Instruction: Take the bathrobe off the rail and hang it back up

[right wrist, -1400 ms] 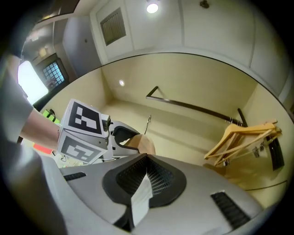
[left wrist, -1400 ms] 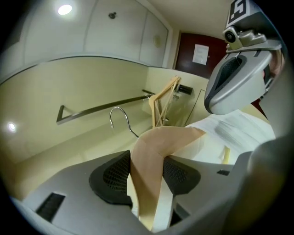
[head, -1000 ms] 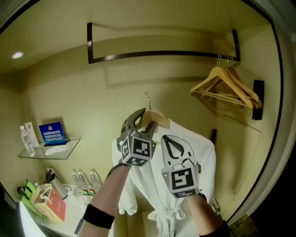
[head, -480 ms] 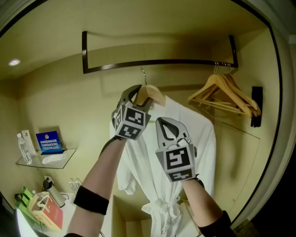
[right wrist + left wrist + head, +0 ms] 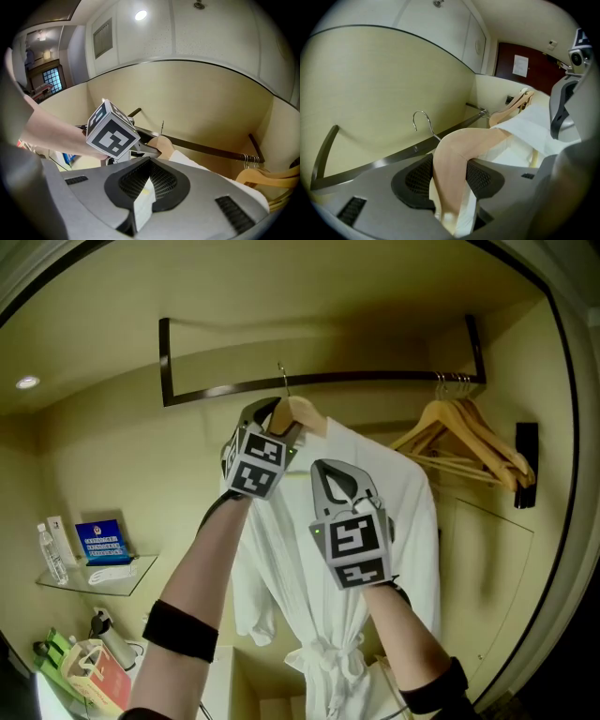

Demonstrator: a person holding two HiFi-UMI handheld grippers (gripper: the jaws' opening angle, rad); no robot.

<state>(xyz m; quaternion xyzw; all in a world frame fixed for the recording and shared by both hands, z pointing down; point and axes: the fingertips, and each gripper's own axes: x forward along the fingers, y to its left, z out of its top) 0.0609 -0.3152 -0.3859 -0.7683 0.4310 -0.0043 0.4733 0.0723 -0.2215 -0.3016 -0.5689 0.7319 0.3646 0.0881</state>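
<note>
At the far left, low on the wall, a small glass shelf (image 5: 94, 575) carries a water bottle (image 5: 49, 554) and a blue card (image 5: 98, 538). Right of it a bare forearm reaches up to the left gripper (image 5: 279, 420), which is high in the closet, just below the dark rail (image 5: 375, 378). In the left gripper view its jaws are clamped on the near arm of a wooden hanger (image 5: 457, 154), with a strip of white cloth pinched alongside the wood. The hanger's wire hook (image 5: 422, 123) stands up beyond the pads, its curve above the rail with bare wall showing between them – it is not seated on the rail.

The bathrobe (image 5: 309, 549) is on this hanger, off the rail, and hangs down between the two arms, its belt tied in a knot (image 5: 330, 654) near the bottom of the head view. The right gripper (image 5: 337, 474) is lower and to the right of the left one, in front of the robe's chest. In the right gripper view its jaws are together on a thin fold of the white cloth, which stands up between the pads – the left gripper's marker cube and the hanger's top show just beyond.

Farther right, several empty wooden hangers (image 5: 473, 432) hang bunched at the rail's right end.
</note>
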